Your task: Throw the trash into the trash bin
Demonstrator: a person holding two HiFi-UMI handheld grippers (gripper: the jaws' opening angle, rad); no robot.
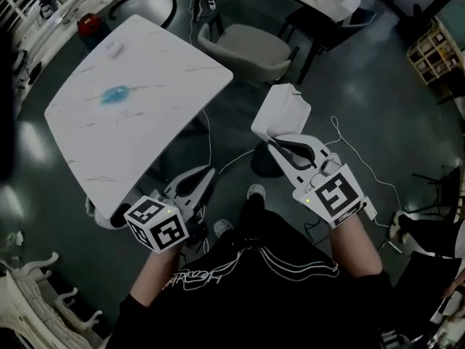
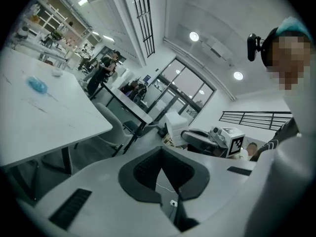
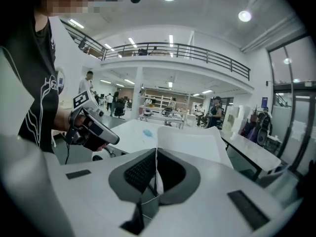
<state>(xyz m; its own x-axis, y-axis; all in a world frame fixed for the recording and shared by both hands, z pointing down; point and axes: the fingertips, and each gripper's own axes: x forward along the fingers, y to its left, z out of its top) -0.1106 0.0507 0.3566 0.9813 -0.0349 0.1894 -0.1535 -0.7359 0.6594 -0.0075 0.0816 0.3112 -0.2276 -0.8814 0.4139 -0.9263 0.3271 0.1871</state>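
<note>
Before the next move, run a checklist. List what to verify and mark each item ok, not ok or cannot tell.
1. Right hand-held gripper shut on the flat white paper sheet: ok, the sheet's edge sits between its closed jaws.
2. Left hand-held gripper free for another piece: ok, jaws together with nothing between them.
3. Trash bin located: cannot tell, no view shows one clearly.
4. Blue crumpled scrap cleared from the white marble-patterned table: not ok, it lies on the tabletop.
5. Paper sheet clear of the table: ok, it is held beside the table edge without touching it.
</note>
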